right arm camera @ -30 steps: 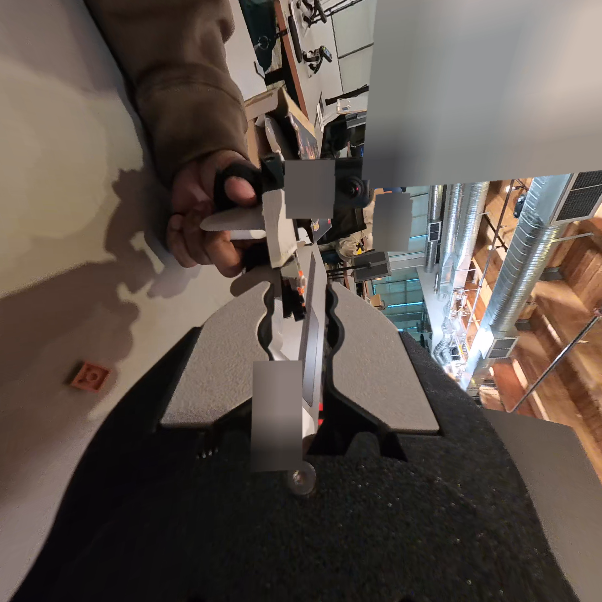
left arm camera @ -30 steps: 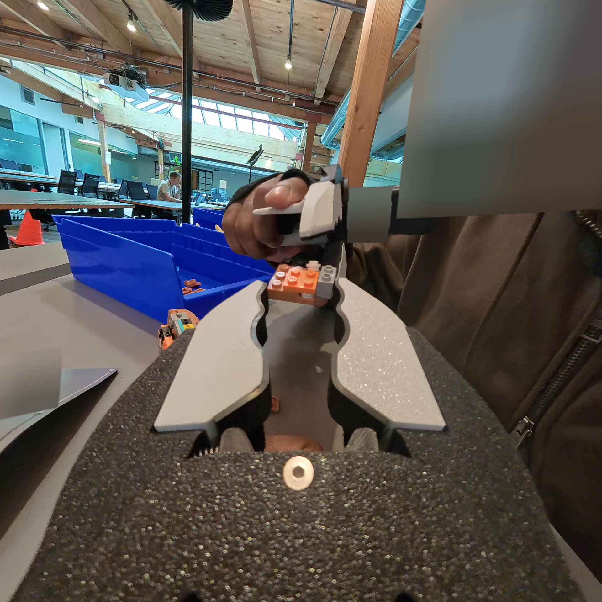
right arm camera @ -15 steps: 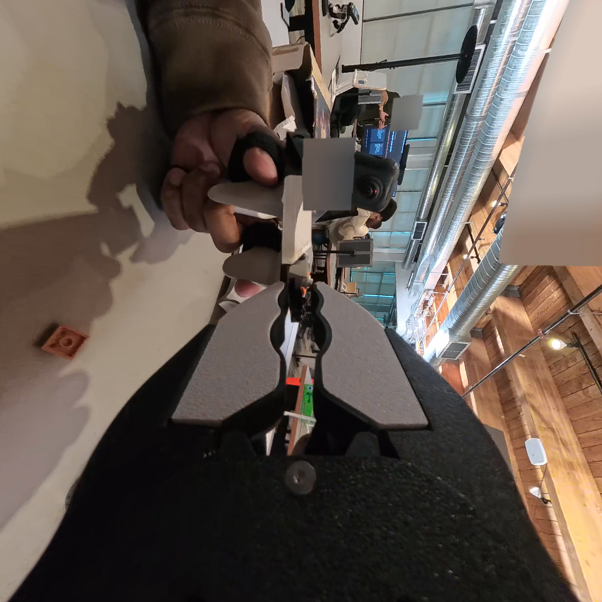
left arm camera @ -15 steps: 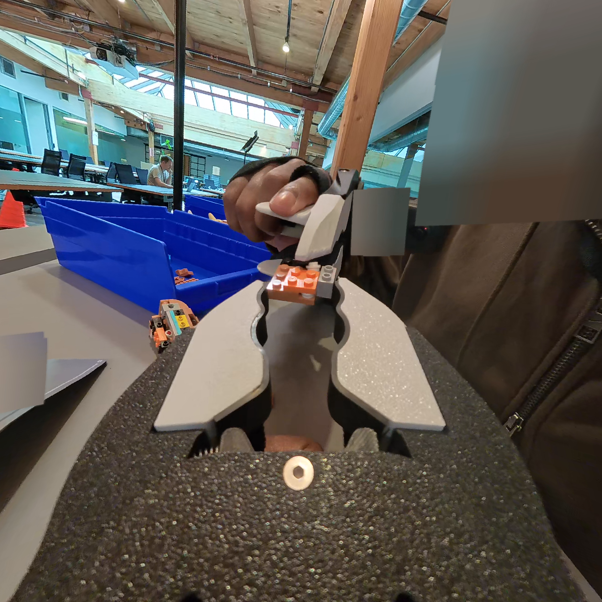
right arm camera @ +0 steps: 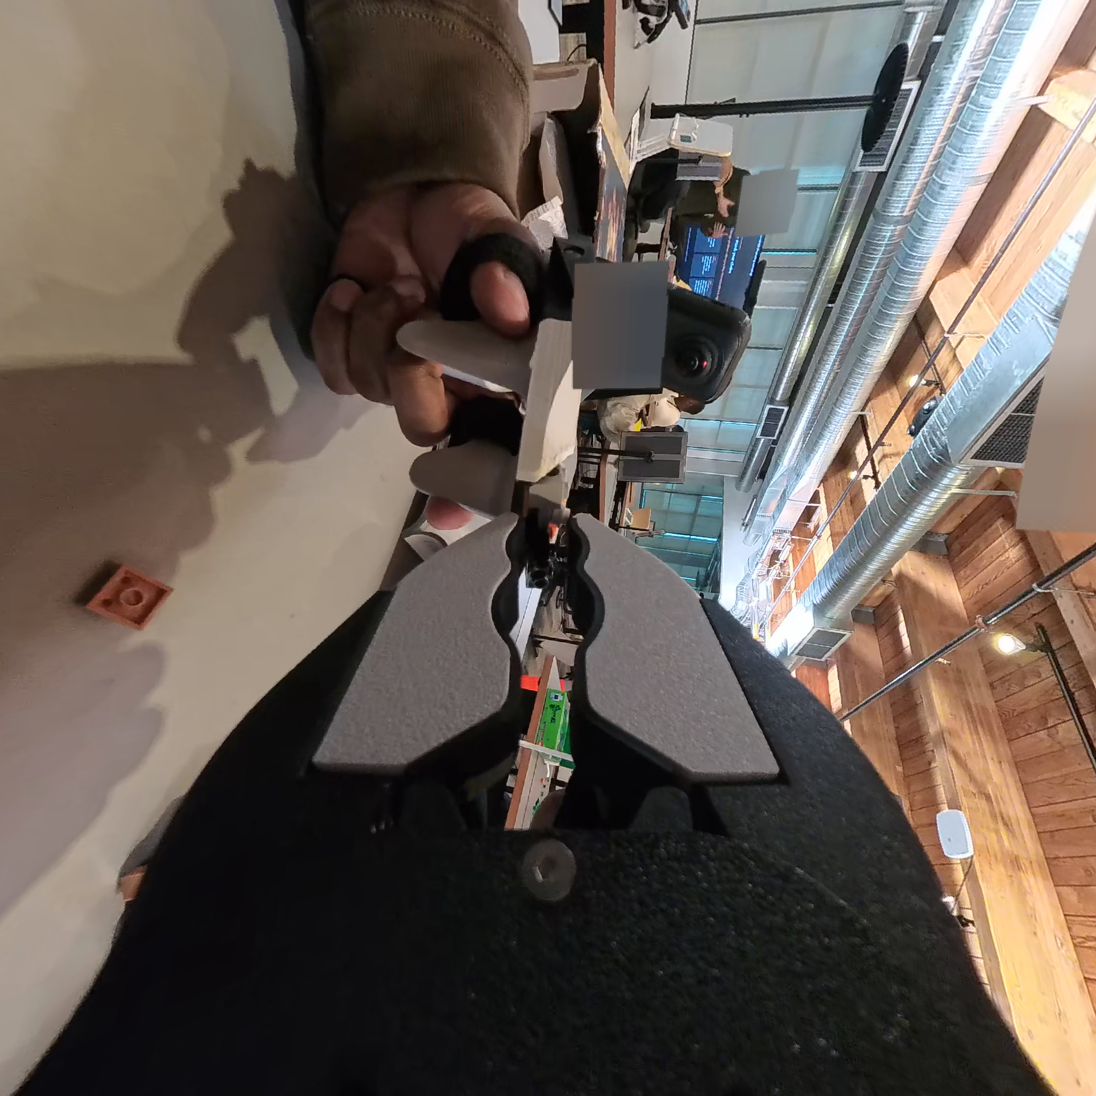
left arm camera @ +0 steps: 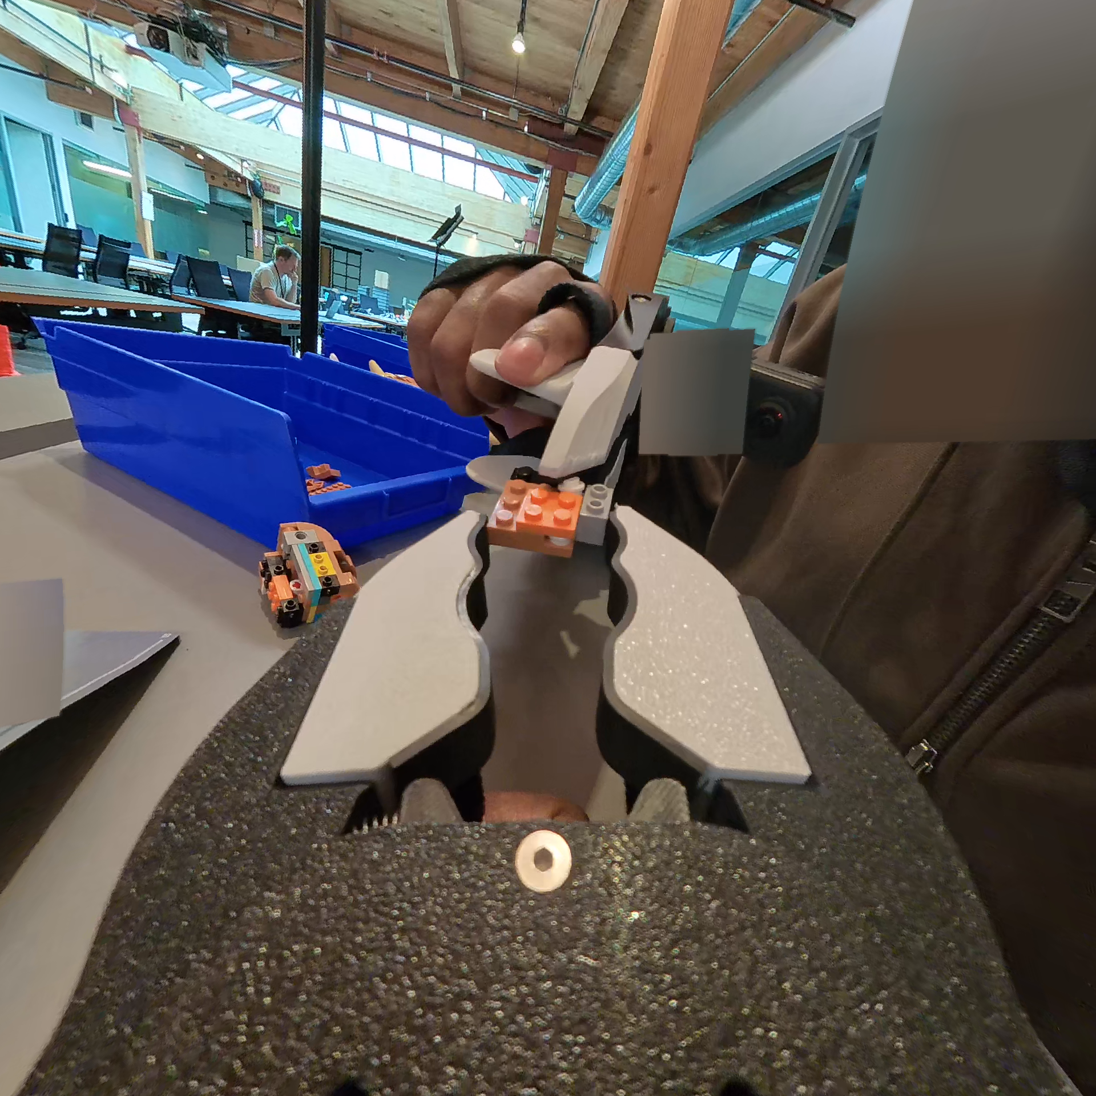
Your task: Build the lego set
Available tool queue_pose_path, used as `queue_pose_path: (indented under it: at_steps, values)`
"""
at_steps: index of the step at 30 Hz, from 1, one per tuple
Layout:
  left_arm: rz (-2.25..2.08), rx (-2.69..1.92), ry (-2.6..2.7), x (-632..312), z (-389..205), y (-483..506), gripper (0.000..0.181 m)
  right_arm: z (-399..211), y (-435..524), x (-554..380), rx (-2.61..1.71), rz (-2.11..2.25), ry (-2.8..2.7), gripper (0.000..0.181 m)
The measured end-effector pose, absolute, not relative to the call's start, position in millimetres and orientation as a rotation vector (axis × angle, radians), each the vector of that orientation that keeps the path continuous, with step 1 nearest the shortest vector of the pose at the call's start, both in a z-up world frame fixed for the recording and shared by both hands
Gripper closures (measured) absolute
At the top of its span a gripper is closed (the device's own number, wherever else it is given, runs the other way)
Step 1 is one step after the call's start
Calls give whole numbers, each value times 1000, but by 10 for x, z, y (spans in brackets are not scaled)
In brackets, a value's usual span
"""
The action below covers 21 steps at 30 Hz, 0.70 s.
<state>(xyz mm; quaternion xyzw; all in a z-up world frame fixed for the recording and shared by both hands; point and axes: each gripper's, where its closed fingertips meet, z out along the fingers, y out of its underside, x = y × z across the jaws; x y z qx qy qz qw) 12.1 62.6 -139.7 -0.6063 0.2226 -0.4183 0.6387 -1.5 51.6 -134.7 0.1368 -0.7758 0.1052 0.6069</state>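
Lego sub-assembly (left arm camera: pixel 542 513), an orange and brown plate stack with a grey brick at one end, sits in the air above the counter (left arm camera: pixel 136 569), clamped between the tips of my left hand-held gripper (left arm camera: pixel 545 522). I hold it studs up, I think so that the top stays free for the next piece. My right hand-held gripper (right arm camera: pixel 542 534) comes from above the sub-assembly; in the left wrist view its tips touch the rear studs. Its jaws are nearly closed on something small and dark (right arm camera: pixel 538 560), probably a little black piece to press on, but I cannot tell for sure that they grip it. The left jaws stand only as wide as the sub-assembly and are clenched on it.

Below and left of the sub-assembly, a bigger finished lego part (left arm camera: pixel 305 572) lies on the counter, just in front of a blue bin (left arm camera: pixel 178 415) with loose brown pieces. One loose brown plate (right arm camera: pixel 127 599) lies on the counter, well apart.
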Motion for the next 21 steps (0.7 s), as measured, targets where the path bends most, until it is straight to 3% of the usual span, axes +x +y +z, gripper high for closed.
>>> queue_pose_path:
  at_steps: [21]
  values:
    - [-1007,-1453,501,135,-1473,643,144,-1431,540,-9,338,198,-1839,169]
